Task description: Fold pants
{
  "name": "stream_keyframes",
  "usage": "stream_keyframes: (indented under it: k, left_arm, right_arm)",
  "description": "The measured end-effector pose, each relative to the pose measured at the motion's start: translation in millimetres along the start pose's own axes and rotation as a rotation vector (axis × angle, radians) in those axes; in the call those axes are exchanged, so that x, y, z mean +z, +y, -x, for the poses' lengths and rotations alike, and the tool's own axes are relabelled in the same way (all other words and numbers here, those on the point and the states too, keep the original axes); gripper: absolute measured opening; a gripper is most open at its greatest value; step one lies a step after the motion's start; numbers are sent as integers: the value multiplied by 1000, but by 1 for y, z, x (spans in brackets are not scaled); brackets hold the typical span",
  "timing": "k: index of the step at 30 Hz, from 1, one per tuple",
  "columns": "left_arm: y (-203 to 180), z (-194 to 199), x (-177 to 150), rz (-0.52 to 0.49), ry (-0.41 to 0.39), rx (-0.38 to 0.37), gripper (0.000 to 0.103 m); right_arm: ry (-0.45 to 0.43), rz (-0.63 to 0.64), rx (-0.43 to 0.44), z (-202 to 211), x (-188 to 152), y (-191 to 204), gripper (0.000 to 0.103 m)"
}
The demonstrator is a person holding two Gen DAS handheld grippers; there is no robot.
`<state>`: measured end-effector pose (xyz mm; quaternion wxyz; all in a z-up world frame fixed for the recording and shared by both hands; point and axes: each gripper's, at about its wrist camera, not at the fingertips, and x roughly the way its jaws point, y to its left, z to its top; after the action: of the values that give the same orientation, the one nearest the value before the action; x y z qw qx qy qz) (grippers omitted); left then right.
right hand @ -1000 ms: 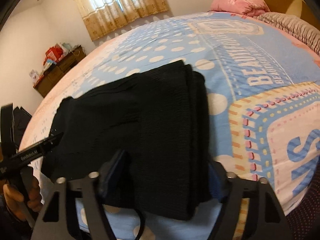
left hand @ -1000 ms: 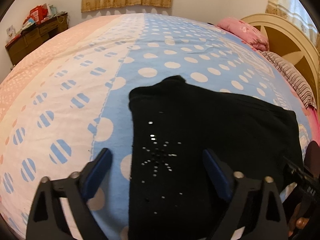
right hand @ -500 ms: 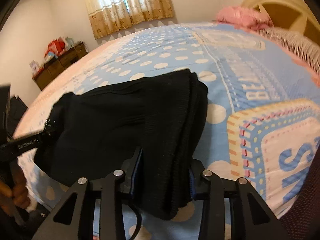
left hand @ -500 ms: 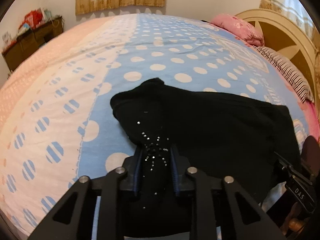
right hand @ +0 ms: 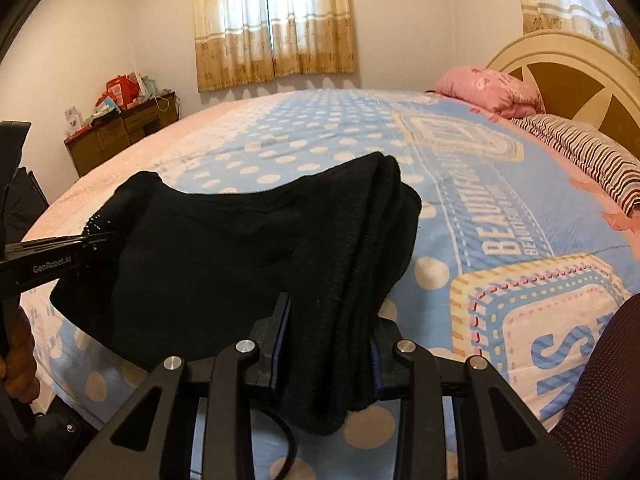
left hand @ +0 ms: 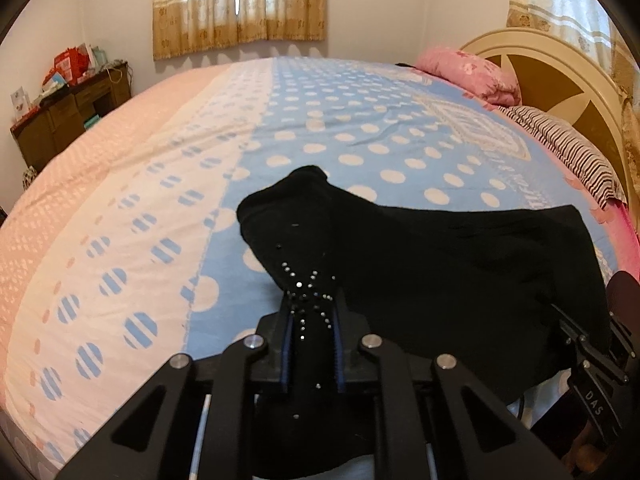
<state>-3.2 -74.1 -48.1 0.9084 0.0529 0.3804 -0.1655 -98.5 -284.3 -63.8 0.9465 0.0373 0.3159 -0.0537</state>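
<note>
The black pants stretch sideways across the near edge of the bed, the left gripper clamped on the studded end, the right gripper closing on the thicker bunched end, fabric already pinched.

Open bedspread stretches beyond the black pants; pink pillow, striped pillow and headboard block the far right side.

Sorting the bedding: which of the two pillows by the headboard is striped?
The striped pillow, lying nearer the camera; the pink pillow beyond it has a floral print instead.
</note>
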Motion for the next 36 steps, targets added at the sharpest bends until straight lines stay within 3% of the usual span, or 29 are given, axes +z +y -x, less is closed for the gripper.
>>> stream_keyframes:
  k: [21,36]
  left_arm:
    - [34,19,21,59,-75,10,16]
    - [109,29,31,158,-125,138,16]
  right_arm:
    - [-78,46,68,13,36,41,33]
    - [-113,159,213,-11,78,124,33]
